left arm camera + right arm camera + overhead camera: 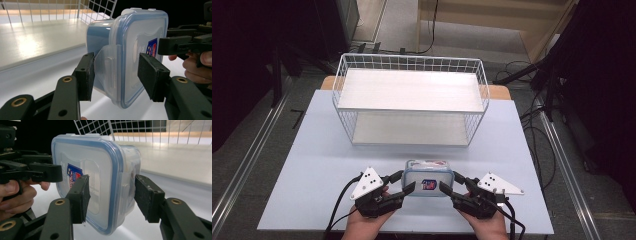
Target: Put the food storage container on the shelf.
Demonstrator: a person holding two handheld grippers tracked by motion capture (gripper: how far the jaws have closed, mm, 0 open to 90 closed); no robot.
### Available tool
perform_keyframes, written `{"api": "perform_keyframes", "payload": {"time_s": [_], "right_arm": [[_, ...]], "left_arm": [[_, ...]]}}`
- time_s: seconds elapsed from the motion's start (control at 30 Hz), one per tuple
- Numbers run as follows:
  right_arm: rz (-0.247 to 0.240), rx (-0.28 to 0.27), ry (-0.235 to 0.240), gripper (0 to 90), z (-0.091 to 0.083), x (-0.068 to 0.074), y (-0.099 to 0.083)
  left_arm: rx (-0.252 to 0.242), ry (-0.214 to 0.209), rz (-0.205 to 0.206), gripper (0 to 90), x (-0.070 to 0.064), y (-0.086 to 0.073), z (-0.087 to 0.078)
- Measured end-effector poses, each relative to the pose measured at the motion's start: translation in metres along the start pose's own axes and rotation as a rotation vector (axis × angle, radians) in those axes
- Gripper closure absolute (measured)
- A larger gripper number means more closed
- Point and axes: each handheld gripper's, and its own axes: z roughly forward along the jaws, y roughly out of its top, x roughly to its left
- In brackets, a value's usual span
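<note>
Plastic container (pixel 428 178) is sitting near the table's (pixel 312 165) front edge, before the wire basket (pixel 410 100). Both the left gripper (pixel 403 184) and right gripper (pixel 451 184) are straddling its side latches, jaws open; squeezing evenly should lift it level.

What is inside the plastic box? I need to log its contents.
The plastic box has its blue-rimmed lid shut. From above, something white with pink or red shows through the clear lid, too blurred to name. A sticker and the cloudy walls cover the rest.
</note>
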Motion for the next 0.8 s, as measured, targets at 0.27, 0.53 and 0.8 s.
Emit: {"api": "perform_keyframes", "payload": {"time_s": [0.27, 0.53, 0.8], "right_arm": [[-0.019, -0.037, -0.004, 47.9, 0.008, 0.000, 0.017], [-0.043, -0.090, -0.002, 47.8, 0.014, 0.003, 0.037], [-0.076, -0.131, -0.001, 47.8, 0.012, 0.007, 0.059]], "left_arm": [[-0.026, 0.017, 0.017, 48.9, 0.008, 0.016, -0.003], [-0.074, 0.022, 0.055, 48.9, 0.014, 0.035, -0.007], [-0.123, 0.026, 0.083, 48.8, 0.012, 0.055, -0.013]]}}
